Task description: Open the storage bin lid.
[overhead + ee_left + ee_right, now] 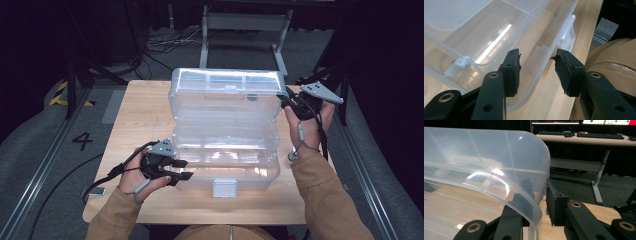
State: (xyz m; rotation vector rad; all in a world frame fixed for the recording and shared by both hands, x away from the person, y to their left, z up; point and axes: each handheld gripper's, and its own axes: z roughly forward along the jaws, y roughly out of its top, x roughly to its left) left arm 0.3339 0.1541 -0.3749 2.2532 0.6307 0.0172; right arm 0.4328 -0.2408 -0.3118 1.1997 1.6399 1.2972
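A clear plastic storage box (225,167) stands on the wooden table (140,115) with its lid (225,95) raised upright at the back. My left gripper (187,169) is at the box's front left corner. In the left gripper view its jaws (537,56) stand open astride the box's front wall (541,62), with neither pad touching it. My right gripper (286,102) is at the lid's right edge. In the right gripper view the lid's side wall (499,157) sits between the jaws (537,182), one inside and one outside, closed on it.
A white latch (224,187) hangs at the box's front middle. A tan sleeve (614,62) lies close to the table's near edge. Beyond the table stand a white desk frame (245,30), floor cables (165,42) and dark stands at both sides.
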